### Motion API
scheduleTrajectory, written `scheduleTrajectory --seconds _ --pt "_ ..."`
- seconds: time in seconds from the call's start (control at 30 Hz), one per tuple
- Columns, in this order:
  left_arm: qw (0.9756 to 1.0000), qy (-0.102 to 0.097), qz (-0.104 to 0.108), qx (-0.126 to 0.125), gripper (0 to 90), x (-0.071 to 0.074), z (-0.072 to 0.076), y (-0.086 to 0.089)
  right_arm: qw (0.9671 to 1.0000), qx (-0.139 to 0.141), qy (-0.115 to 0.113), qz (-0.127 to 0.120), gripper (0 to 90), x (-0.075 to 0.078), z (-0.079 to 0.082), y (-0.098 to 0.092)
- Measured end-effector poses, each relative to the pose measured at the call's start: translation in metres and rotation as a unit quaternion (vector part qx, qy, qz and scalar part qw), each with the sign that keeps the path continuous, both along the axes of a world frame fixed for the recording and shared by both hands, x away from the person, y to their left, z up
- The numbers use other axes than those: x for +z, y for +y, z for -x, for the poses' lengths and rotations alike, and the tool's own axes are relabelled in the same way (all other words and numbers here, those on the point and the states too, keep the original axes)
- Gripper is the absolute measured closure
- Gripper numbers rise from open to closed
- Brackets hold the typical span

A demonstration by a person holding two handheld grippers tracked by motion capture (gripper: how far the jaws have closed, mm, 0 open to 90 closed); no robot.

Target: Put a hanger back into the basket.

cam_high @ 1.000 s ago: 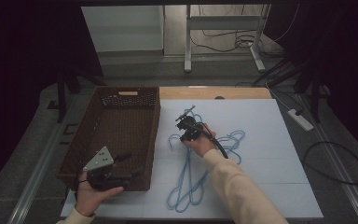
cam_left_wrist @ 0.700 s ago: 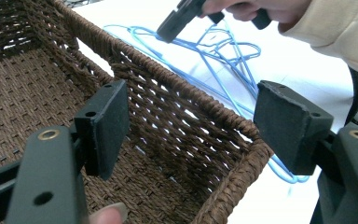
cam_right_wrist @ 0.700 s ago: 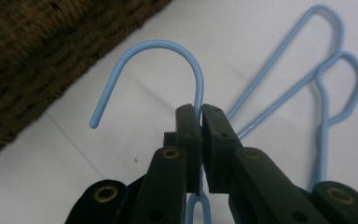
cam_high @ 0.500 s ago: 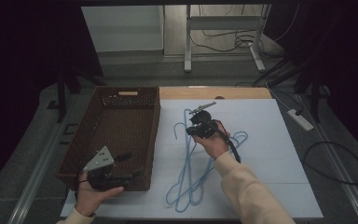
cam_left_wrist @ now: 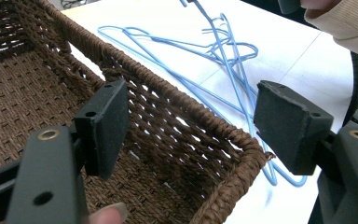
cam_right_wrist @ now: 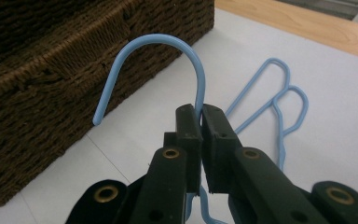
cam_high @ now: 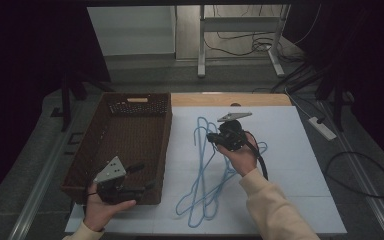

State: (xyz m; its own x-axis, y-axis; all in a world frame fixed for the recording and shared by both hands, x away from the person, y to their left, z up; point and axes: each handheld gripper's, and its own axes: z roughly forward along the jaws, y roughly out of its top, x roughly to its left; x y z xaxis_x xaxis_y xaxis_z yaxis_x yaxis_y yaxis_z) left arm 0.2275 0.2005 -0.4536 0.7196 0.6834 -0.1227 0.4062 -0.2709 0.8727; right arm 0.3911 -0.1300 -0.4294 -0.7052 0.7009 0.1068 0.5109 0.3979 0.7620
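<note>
your right gripper (cam_right_wrist: 200,122) is clamped on the blue wire hanger (cam_right_wrist: 177,51) and has lifted its hook end off the white table (cam_high: 300,170); the wicker basket (cam_high: 130,145) comes next. your left gripper (cam_left_wrist: 191,126) waits open at its corner.

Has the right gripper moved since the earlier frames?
Yes. The right gripper, shut on a blue hanger, has shifted rightward, away from the basket.

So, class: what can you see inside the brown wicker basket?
The wicker basket shows only its bare woven floor, with no hanger inside. The left gripper covers the near right corner, so that spot cannot be checked. The blue hangers lie outside.
</note>
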Motion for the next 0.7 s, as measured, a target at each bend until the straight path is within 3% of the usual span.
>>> scheduleTrajectory --seconds 0.7 --pt "0.9996 0.019 -0.007 -0.019 28.0 0.013 -0.010 -0.023 0.9976 0.011 -0.047 -0.050 86.6 0.021 0.023 -0.017"
